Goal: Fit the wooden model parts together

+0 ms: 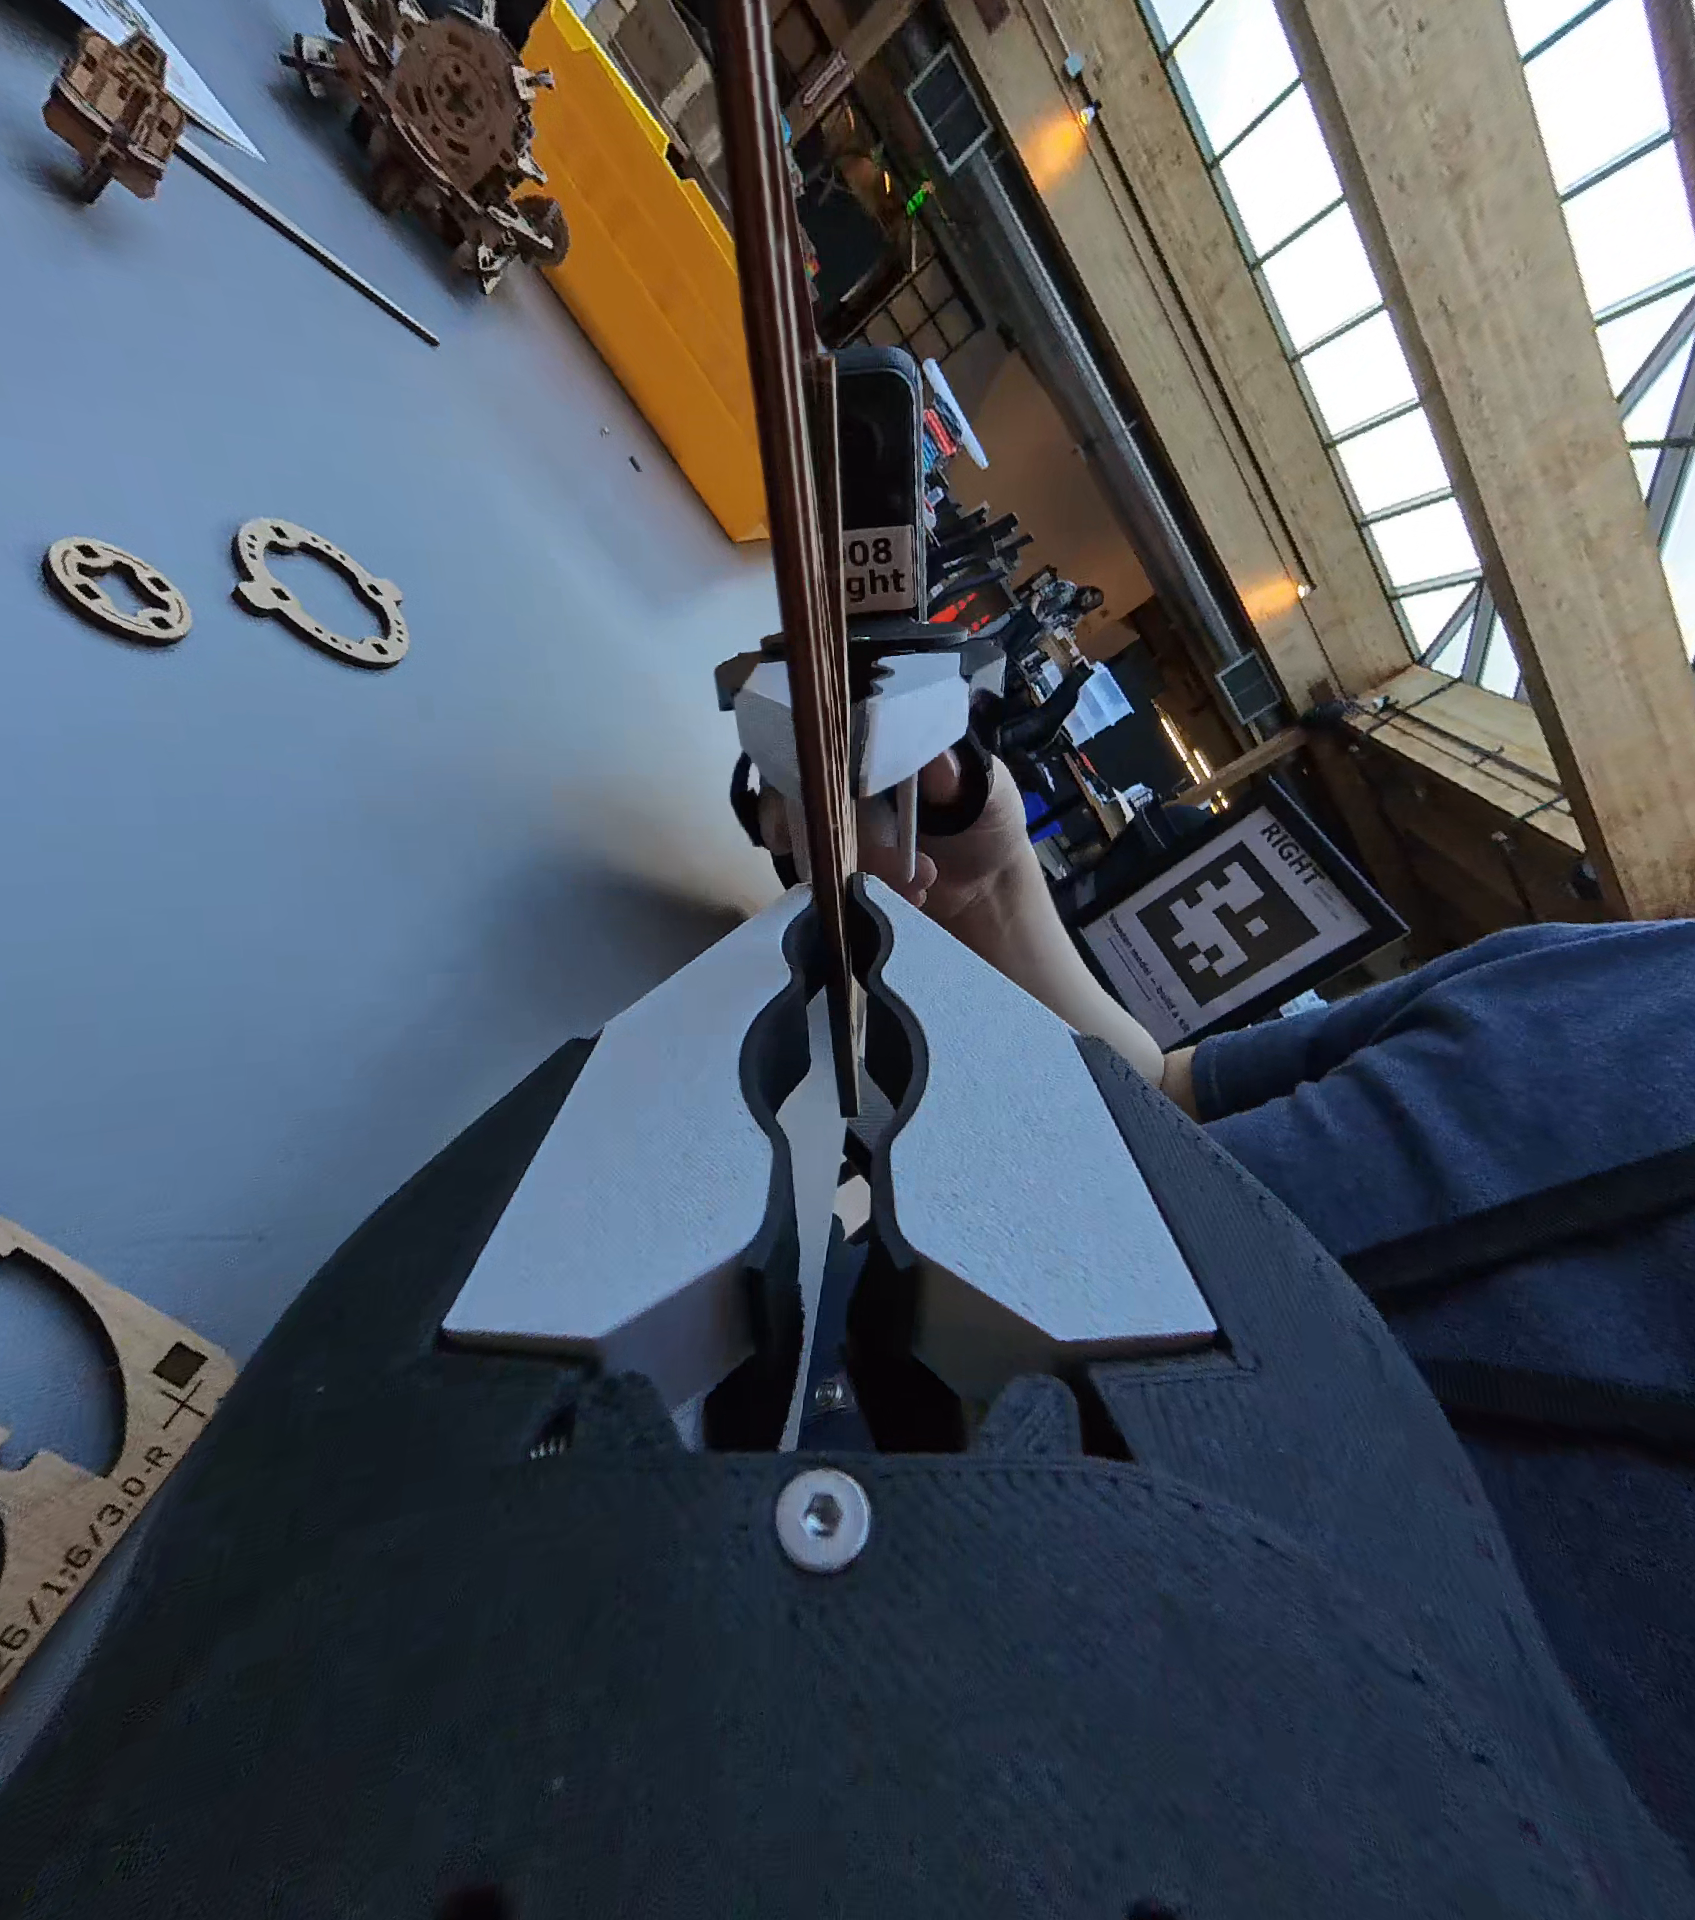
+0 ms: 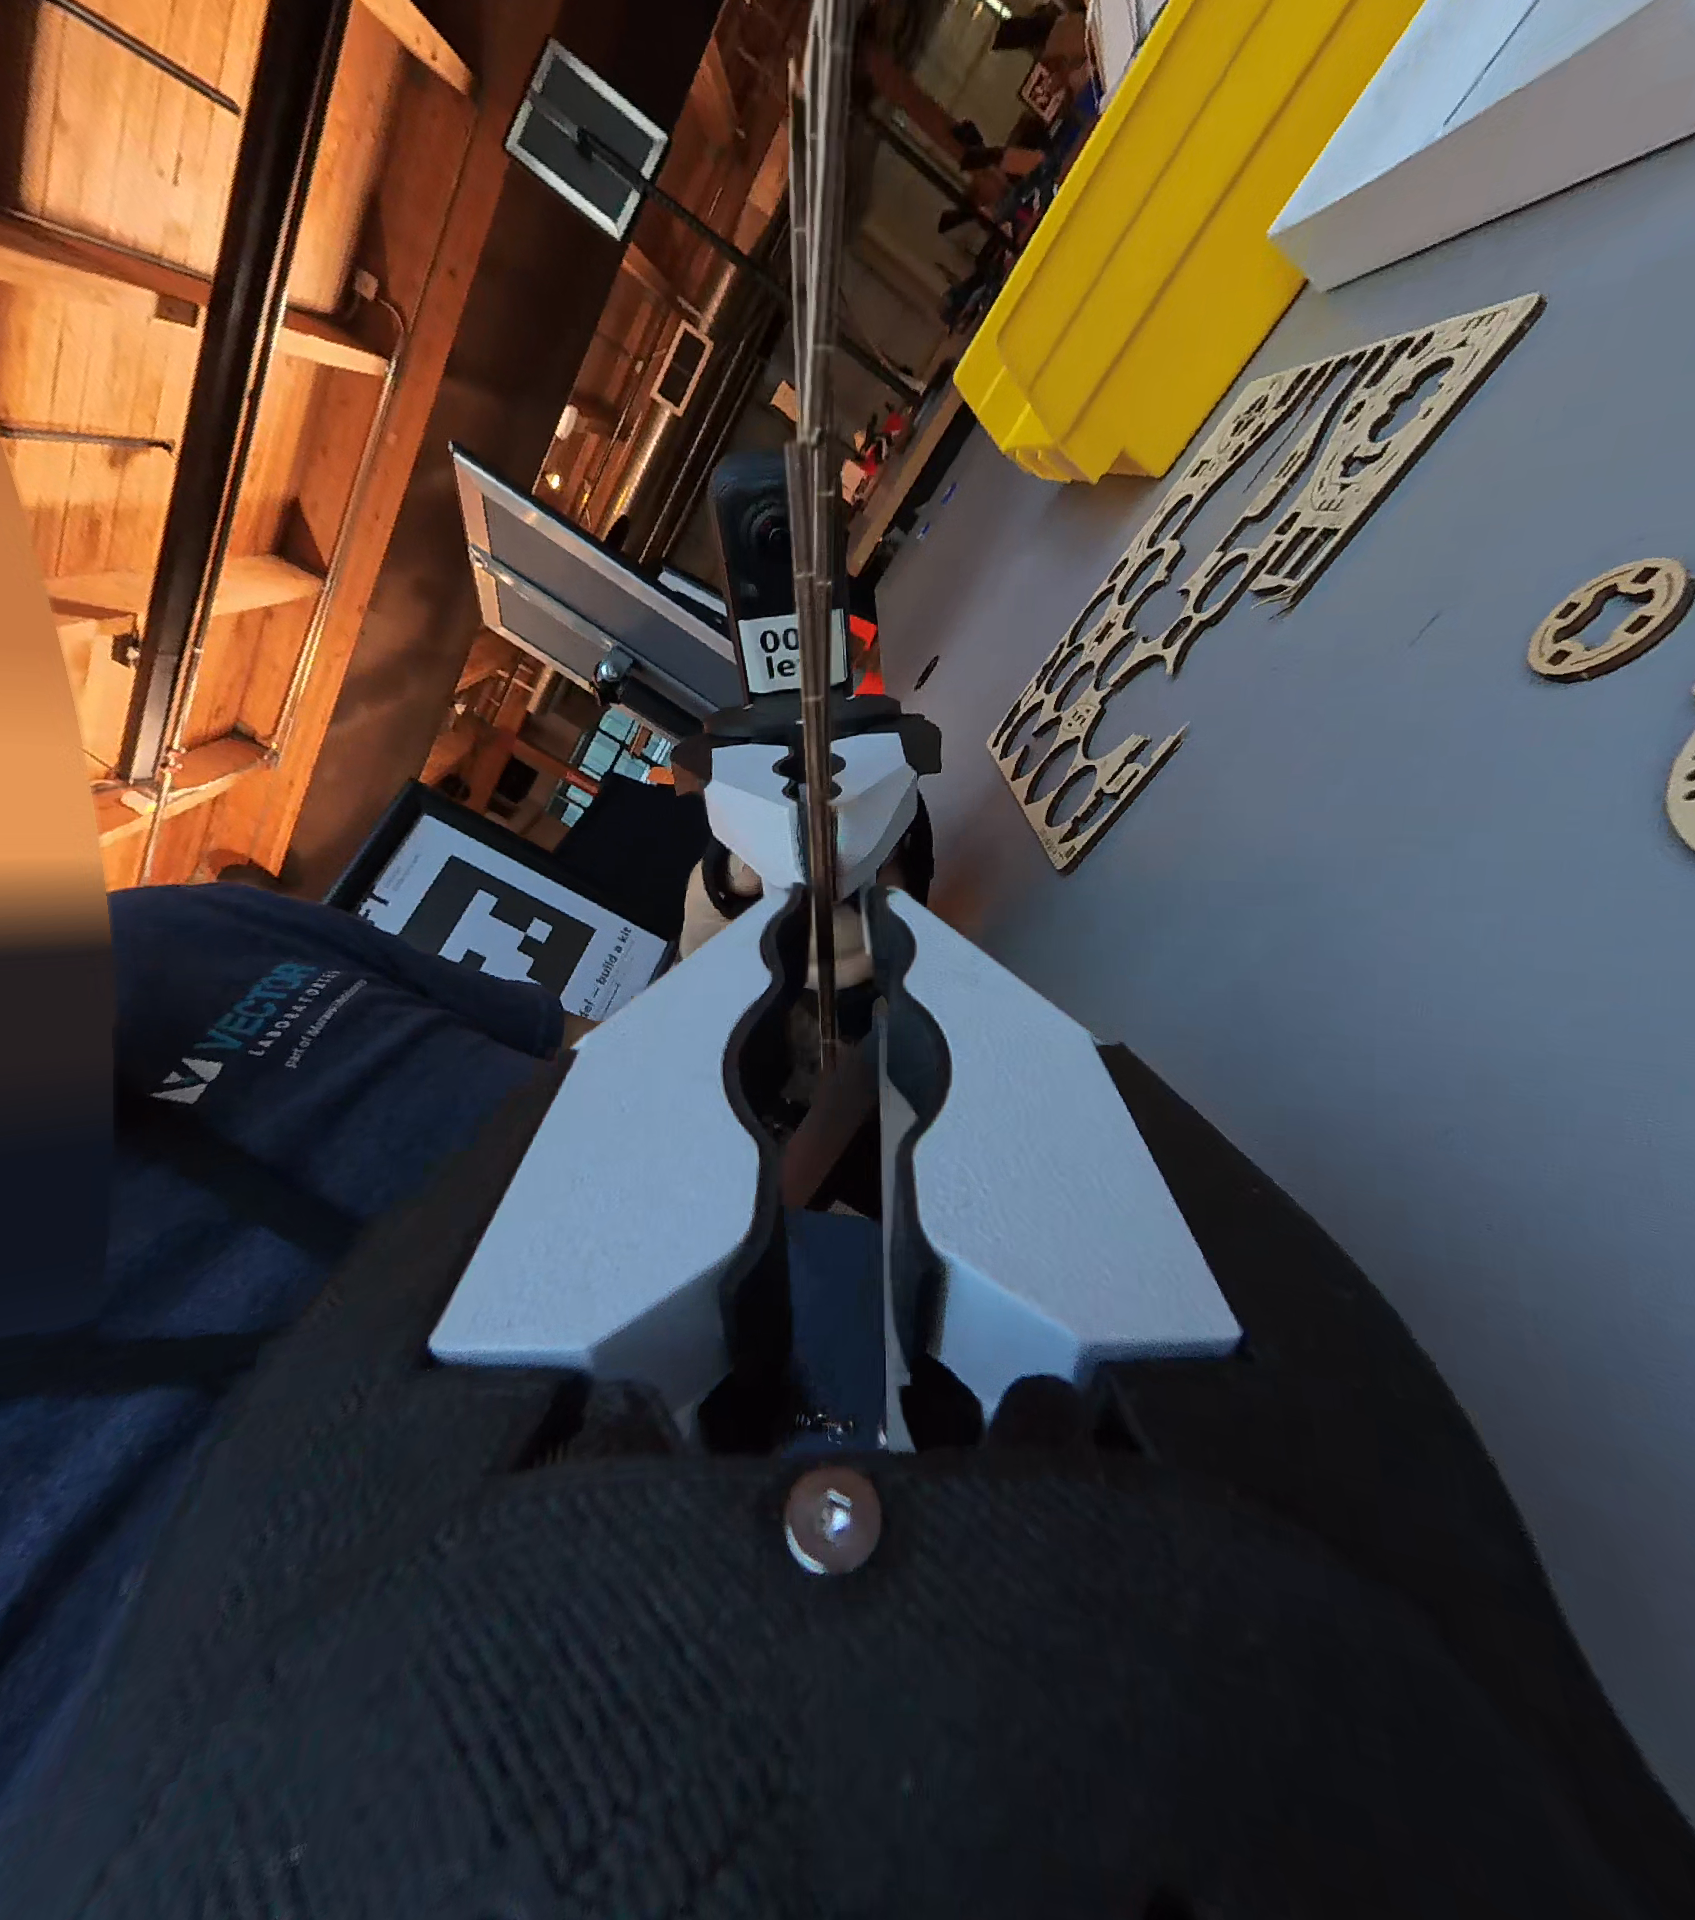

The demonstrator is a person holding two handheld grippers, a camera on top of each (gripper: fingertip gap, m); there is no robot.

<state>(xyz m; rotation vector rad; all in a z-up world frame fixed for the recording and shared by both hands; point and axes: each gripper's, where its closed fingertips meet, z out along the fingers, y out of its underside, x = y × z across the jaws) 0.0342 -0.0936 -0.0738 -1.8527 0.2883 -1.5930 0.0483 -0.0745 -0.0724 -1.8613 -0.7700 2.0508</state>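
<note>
**Between both grippers, one sheet edge-on**

Left wrist view: left gripper point(image 1: 835, 925) is clamped on a thin wooden sheet point(image 1: 781, 436) running toward 12 o'clock; two rings point(image 1: 118, 590) lie on the table point(image 1: 469, 748) at 10.

Right wrist view: right gripper point(image 2: 830, 920) pinches the sheet point(image 2: 815, 540); a cut-out panel point(image 2: 1238, 561) lies at 2 o'clock.
</note>
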